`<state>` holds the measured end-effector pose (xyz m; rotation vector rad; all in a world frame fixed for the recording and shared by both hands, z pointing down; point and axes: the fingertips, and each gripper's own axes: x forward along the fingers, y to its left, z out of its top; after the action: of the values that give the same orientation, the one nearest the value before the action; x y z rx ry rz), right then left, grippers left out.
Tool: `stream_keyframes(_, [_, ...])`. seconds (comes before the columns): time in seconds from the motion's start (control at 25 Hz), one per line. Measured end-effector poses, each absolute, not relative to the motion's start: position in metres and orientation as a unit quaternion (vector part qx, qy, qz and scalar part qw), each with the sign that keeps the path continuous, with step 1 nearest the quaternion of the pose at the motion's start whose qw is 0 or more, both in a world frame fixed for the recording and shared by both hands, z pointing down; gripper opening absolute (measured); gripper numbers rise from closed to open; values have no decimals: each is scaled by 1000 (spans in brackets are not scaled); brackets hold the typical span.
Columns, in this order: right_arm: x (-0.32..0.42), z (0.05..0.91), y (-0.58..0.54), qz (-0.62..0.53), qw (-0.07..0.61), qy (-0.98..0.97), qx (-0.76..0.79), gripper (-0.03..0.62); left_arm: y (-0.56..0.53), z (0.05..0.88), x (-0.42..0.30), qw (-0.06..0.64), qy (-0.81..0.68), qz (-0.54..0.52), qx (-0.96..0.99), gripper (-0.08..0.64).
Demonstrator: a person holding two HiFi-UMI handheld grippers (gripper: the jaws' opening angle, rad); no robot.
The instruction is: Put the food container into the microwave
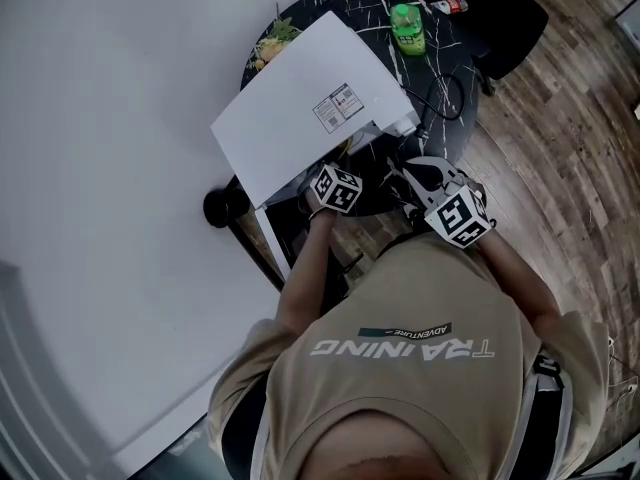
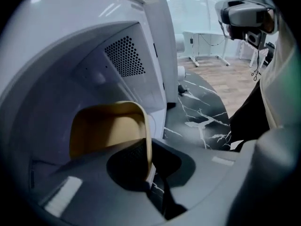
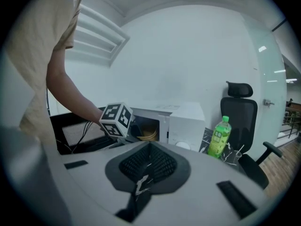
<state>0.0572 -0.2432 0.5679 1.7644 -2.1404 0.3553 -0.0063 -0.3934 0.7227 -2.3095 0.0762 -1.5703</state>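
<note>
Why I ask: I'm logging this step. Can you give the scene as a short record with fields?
food container: tan, inside the microwave cavity
left gripper: shut on the food container's wall
microwave: white, door open, on the dark marble table
right gripper: shut, empty, apart from the microwave
green bottle: upright on the table beside the microwave

Even indoor light, dim microwave cavity, fisheye distortion, dark corners, blurred foreground

White microwave; tan food container; black white-veined table.
</note>
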Motion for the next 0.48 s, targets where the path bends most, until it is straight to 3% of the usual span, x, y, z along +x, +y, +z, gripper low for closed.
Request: stream_keyframes(0.48, [76, 572, -256, 130, 157, -752, 627, 11, -415, 740, -5, 171, 39, -582, -794, 26])
